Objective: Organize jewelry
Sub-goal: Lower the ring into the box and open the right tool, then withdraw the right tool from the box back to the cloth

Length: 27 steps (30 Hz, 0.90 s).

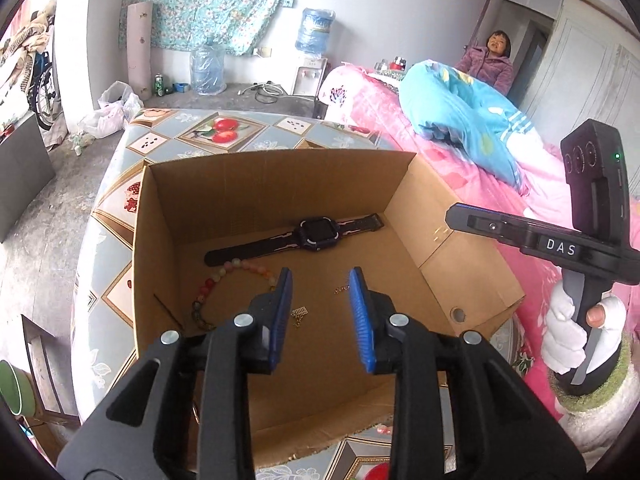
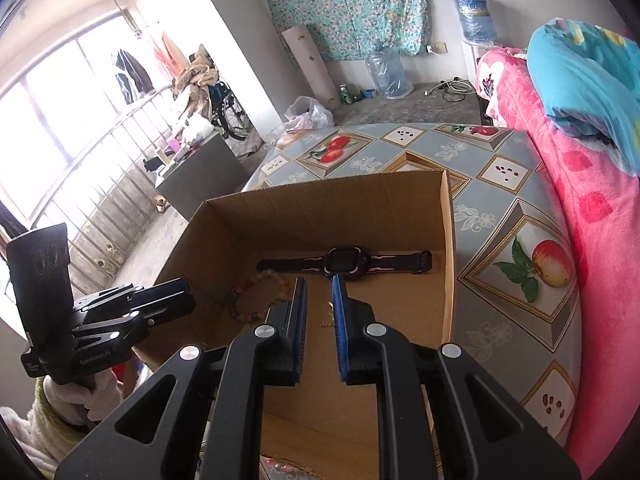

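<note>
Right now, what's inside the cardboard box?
Inside the cardboard box lie a black watch, a bead bracelet and a thin gold chain. The left gripper covers part of the chain.

My left gripper (image 1: 320, 284) points forward and slightly down, its two blue-padded fingers (image 1: 362, 320) spread well apart with nothing between them. My right gripper (image 2: 319, 292) points the same way, its pads close together with only a narrow gap, also holding nothing. A white-gloved right hand (image 1: 568, 332) grips the right tool's handle from below; a white-gloved left hand (image 2: 86, 398) holds the left tool likewise.
</note>
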Tool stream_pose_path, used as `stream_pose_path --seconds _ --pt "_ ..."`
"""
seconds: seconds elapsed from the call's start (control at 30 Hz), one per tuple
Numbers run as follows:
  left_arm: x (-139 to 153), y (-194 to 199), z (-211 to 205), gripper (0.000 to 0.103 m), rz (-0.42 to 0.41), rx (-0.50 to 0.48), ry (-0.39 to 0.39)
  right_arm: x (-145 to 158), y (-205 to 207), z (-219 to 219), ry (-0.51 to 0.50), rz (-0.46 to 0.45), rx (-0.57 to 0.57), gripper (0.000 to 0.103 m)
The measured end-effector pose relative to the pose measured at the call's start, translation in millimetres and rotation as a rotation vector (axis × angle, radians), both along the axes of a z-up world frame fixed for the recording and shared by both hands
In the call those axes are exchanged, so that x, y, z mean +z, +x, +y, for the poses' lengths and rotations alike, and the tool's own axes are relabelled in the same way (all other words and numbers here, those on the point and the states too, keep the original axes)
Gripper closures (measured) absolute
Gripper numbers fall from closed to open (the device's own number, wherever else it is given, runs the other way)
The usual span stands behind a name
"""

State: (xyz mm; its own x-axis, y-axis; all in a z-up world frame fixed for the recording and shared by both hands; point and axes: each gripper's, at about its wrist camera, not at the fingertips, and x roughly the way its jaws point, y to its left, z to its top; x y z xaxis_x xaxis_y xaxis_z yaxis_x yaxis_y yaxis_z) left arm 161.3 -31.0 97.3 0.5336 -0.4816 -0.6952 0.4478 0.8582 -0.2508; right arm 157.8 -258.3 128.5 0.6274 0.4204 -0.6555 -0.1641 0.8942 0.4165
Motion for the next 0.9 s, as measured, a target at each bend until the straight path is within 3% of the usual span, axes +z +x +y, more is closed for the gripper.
stream_pose_path --seconds 0.03,0.07,0.1,0.47,0.9 --pt "3.0 -3.8 2.9 0.071 -0.009 0.004 -0.010 2.1 -0.3 -1.6 0.023 0.000 0.006 0.083" --pt "6.6 -6.4 5.9 0.069 -0.017 0.007 -0.019 3.9 -1.1 -2.7 0.038 0.001 0.008 0.070" --pt "8.8 -10.4 8.5 0.068 -0.023 0.009 -0.027 5.8 -2.2 -3.5 0.043 -0.001 0.005 0.066" --pt "19.4 -64.1 45.9 0.061 -0.089 0.027 -0.101 24.8 -55.4 -11.2 0.050 -0.081 -0.017 0.066" --pt "-24.5 -121.3 55.9 0.055 -0.082 -0.007 -0.079 -6.5 -138.3 -46.6 0.075 -0.072 -0.156 0.066"
